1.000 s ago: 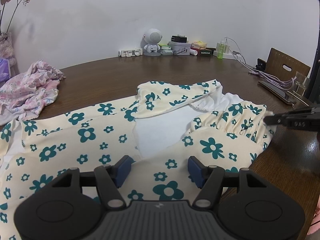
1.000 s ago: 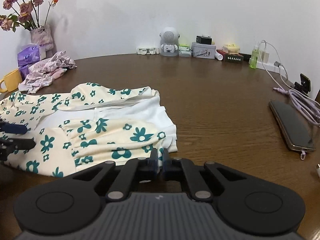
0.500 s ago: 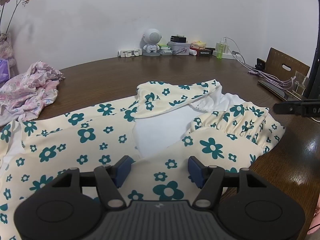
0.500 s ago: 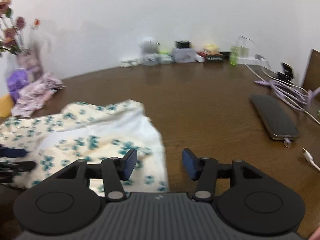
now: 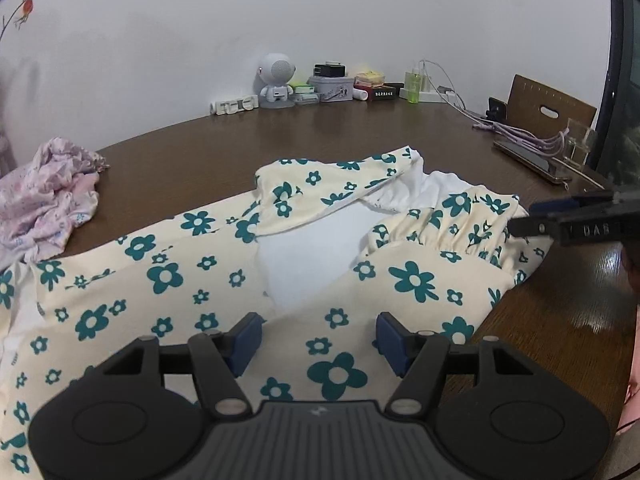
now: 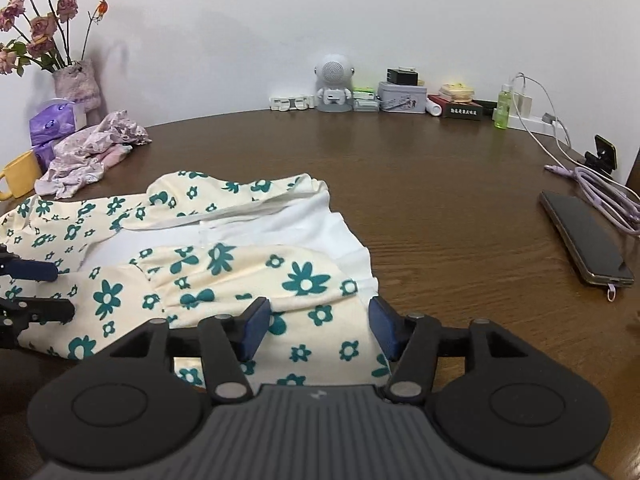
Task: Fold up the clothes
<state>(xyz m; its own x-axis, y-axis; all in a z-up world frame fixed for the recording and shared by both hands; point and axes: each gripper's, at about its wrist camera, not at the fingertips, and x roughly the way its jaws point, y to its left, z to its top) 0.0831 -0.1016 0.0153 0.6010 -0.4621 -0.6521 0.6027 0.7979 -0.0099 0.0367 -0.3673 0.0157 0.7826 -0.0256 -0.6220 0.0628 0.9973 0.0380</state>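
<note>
Floral dress (image 6: 240, 272) lies flat on the wooden table (image 6: 440, 208), long axis left to right, white lining exposed at centre. Left gripper (image 5: 318, 334) and right gripper (image 6: 318, 326) both released, jaws spread over the fabric, grasping nothing

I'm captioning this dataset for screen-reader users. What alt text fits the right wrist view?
An open right gripper hovers over the near edge of a cream dress with teal flowers, spread partly folded on a dark wooden table. The left gripper, also open, pokes in at the left edge; a phone lies to the right.
</note>
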